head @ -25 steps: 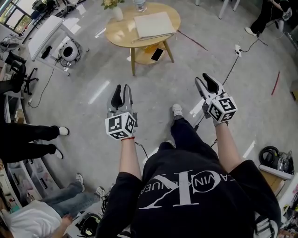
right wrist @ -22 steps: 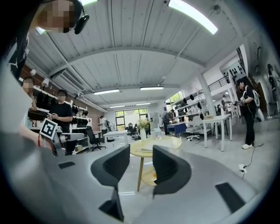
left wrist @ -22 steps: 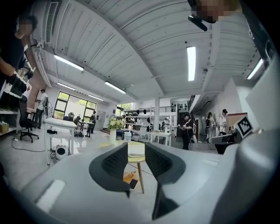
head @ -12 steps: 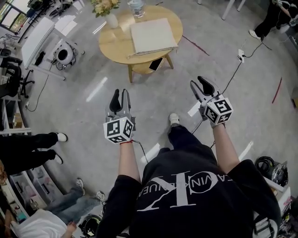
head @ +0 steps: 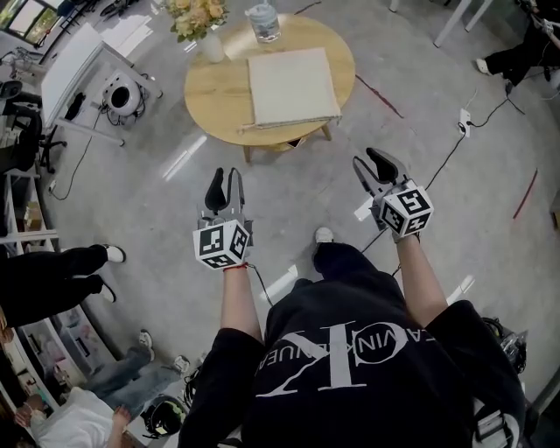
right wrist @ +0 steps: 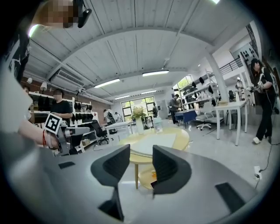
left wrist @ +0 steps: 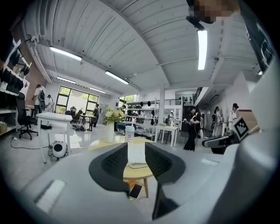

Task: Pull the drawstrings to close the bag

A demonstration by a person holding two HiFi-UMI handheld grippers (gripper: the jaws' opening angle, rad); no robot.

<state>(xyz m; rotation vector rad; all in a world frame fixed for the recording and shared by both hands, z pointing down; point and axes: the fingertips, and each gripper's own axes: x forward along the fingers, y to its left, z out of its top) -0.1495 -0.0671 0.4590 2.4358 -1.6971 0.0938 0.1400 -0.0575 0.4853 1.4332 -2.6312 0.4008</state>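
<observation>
Round table [head: 206,87] up ahead, and the flat cream bag [head: 291,86] lies on top of it, right of centre. The left gripper [head: 225,179] hangs in the air short of the table, jaws parted, nothing between them. The right gripper [head: 372,163] is the same, released and empty. A vase [head: 213,48] and a bottle [head: 264,22] stand at the table's far edge.

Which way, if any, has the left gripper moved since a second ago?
Yes. The left gripper has moved toward the table; the gap between them has shrunk.
</observation>
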